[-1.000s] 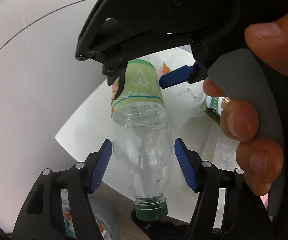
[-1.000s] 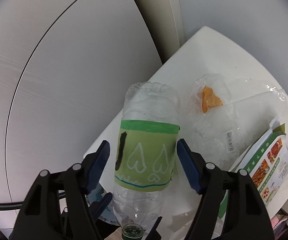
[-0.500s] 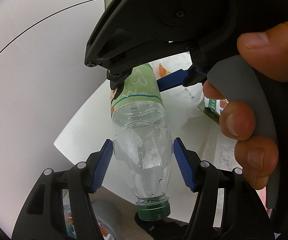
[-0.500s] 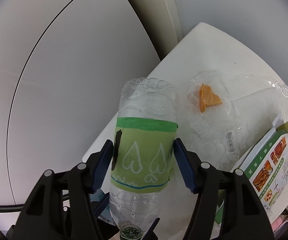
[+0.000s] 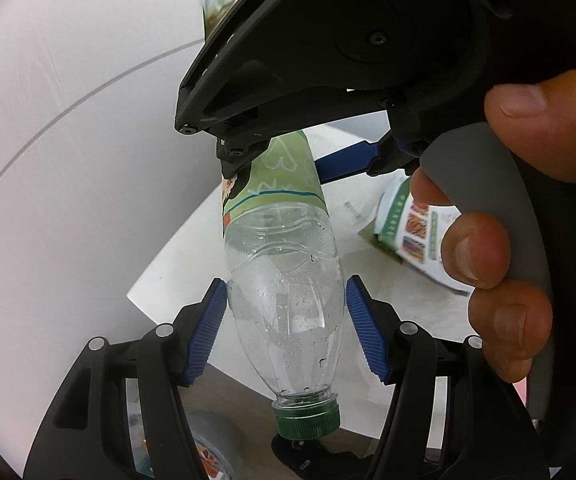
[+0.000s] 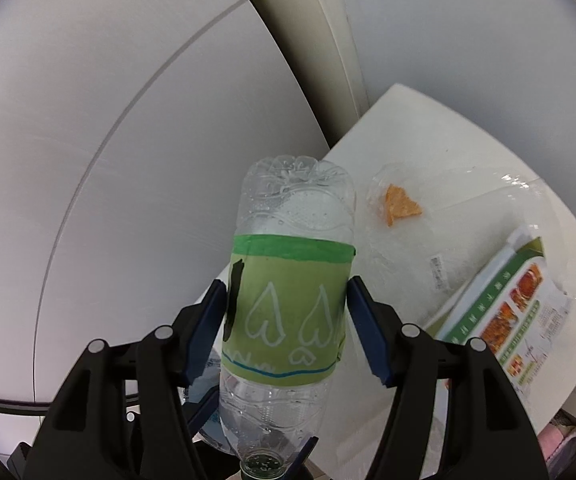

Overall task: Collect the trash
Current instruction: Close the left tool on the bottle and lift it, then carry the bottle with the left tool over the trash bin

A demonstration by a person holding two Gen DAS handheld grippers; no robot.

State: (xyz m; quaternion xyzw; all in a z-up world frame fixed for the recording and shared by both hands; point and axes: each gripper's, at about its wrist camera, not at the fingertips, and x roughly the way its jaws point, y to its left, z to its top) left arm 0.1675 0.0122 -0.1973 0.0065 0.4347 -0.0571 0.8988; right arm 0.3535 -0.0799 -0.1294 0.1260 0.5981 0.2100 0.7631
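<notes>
White tabletop [image 6: 428,132] lies below both of your grippers, set against pale curved wall panels, and the clear crinkled plastic bottle with a green paper label and a green screw cap [image 5: 284,272] hangs above it, off the surface, between your two tools.

Your right gripper [image 6: 286,322] is clamped across the green label: its blue ribbed pads [image 6: 362,332] have just been closing and now press the band on both sides. Your left gripper [image 5: 286,316] straddles the clear shoulder nearer the cap; its left pad touches the plastic, while the right one looks just shy of it, so I read it as not yet squeezing.

What can go wrong from here: thin plastic beaded with droplets will likely buckle or slide if you pinch harder, and the paper band may slip round the body under the right pads. Should your two hands drift apart or twist against each other, the bottle could pop out and drop onto the litter beyond your right fingers, where a clear film wrapper holding an orange chip [image 6: 402,206] sits just ahead of the bottle's base and a green and white printed food packet [image 6: 516,312] lies further off to the right.
</notes>
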